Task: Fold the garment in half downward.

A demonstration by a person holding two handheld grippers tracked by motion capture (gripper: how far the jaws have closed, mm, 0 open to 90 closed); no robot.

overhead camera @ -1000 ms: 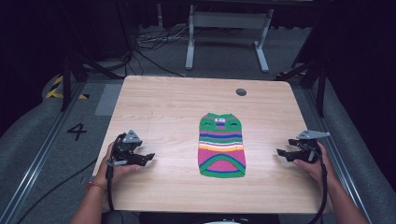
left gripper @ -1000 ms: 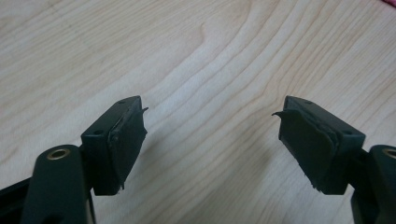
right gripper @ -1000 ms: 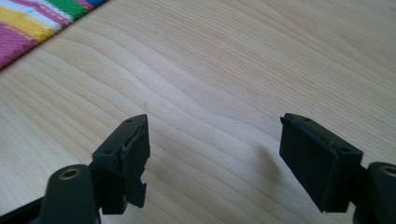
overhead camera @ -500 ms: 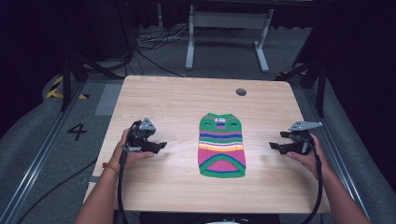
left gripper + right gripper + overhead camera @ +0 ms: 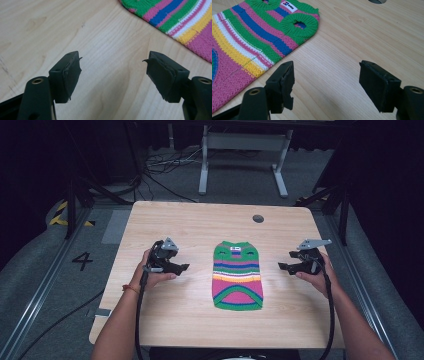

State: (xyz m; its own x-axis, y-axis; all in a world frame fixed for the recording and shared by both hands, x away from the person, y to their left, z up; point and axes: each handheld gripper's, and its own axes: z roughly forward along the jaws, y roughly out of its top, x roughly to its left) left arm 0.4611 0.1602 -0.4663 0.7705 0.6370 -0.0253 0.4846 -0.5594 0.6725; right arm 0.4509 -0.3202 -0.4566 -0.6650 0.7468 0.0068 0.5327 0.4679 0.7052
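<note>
Table (image 5: 200,225) w/ light wood top; striped knit sweater (image 5: 237,276) lies flat at centre, green neck at far end; your left gripper (image 5: 184,267) left of it, jaws spread, empty; your right gripper (image 5: 283,266) right of it, also spread, empty.

A small knitted striped sweater (image 5: 238,276) lies flat on the wooden table (image 5: 200,227), centre stage: green trim, bands of pink, blue, white and yellow, neck label away from the person.

Sweater (image 5: 238,275) on table (image 5: 200,225) centre, left gripper (image 5: 181,268) left, right gripper (image 5: 283,266) right
</note>
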